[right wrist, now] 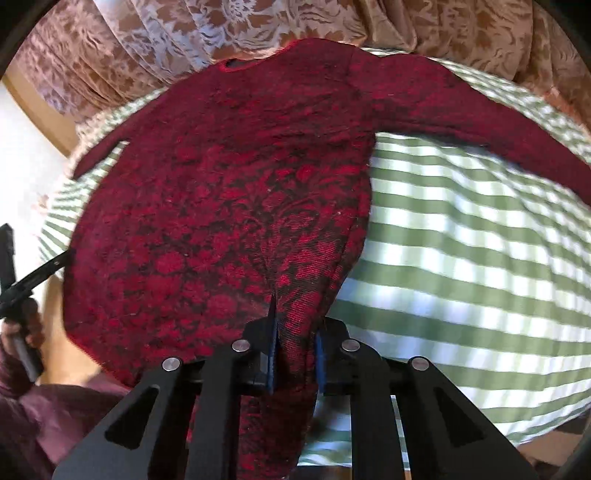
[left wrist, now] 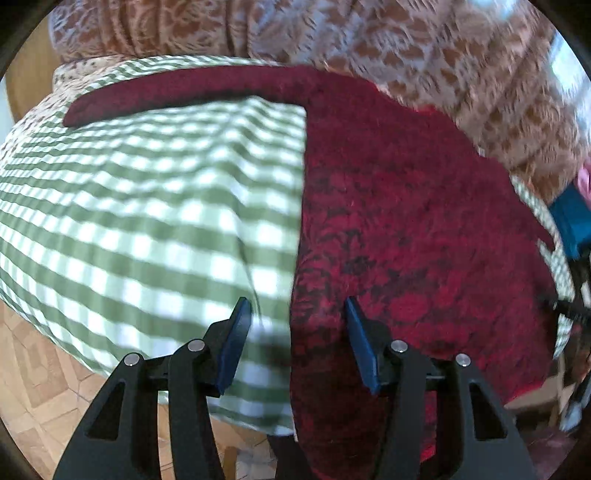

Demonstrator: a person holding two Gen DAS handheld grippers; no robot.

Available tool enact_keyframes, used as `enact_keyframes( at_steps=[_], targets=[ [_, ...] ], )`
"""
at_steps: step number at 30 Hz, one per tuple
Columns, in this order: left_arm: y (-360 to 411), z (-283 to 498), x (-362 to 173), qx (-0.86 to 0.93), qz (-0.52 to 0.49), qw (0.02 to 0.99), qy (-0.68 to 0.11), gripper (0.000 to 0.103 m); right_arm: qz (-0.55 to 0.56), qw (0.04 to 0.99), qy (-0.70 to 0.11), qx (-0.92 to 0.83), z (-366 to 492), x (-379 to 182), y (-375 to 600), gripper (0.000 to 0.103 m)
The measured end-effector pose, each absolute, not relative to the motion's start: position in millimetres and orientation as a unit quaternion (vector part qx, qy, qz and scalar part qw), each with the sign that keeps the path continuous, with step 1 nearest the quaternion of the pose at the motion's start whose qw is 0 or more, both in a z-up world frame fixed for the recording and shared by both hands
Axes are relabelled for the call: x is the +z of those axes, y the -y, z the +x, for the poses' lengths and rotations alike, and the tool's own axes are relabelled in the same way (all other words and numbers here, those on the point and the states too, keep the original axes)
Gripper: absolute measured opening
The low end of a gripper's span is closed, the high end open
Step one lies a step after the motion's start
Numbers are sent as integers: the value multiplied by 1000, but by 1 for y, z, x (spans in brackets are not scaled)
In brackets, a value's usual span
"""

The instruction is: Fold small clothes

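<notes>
A dark red sweater with a black floral pattern (right wrist: 221,192) lies spread on a green and white checked tablecloth (right wrist: 461,258); its sleeves stretch out to both sides. In the left wrist view the sweater (left wrist: 406,221) fills the right half, one sleeve reaching left across the top. My left gripper (left wrist: 295,306) is open just above the sweater's left side edge, holding nothing. My right gripper (right wrist: 295,332) is shut on the sweater's lower hem, with a pinch of fabric bunched between its blue pads.
A brown and white lace curtain (right wrist: 258,26) hangs behind the table. Tiled floor (left wrist: 33,373) shows below the table's near edge. The left gripper's black frame and the person's hand (right wrist: 18,295) show at the left of the right wrist view.
</notes>
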State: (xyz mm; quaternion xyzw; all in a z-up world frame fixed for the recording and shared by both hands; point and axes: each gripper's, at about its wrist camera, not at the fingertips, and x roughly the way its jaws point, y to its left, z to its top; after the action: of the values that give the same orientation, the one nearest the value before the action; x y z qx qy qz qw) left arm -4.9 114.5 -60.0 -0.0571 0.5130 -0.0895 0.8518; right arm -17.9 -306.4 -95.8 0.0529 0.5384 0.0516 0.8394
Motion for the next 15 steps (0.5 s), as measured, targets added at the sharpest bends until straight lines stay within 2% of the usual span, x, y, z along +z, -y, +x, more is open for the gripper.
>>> enact_keyframes(
  at_steps=[4, 5, 6, 8, 10, 12, 15],
  targets=[
    [-108, -19, -59, -89, -51, 851, -515, 52, 42, 823, -564, 50, -19, -113, 308, 18],
    [-112, -18, -55, -90, -67, 849, -516, 52, 52, 823, -563, 52, -18, -110, 309, 26],
    [-116, -17, -52, -91, -77, 849, -514, 52, 61, 822, -564, 53, -16, -106, 313, 42],
    [-128, -16, -39, -87, -93, 860, -494, 52, 63, 831, -551, 41, -12, -95, 318, 60],
    [-142, -8, -25, -79, -117, 870, -472, 53, 65, 850, -522, 29, -4, -79, 323, 65],
    [-161, 6, -16, -57, -147, 875, -457, 58, 71, 870, -487, 29, 10, -62, 317, 71],
    [-196, 33, -10, -7, -185, 878, -441, 58, 72, 887, -453, 49, 32, -54, 293, 74]
  ],
)
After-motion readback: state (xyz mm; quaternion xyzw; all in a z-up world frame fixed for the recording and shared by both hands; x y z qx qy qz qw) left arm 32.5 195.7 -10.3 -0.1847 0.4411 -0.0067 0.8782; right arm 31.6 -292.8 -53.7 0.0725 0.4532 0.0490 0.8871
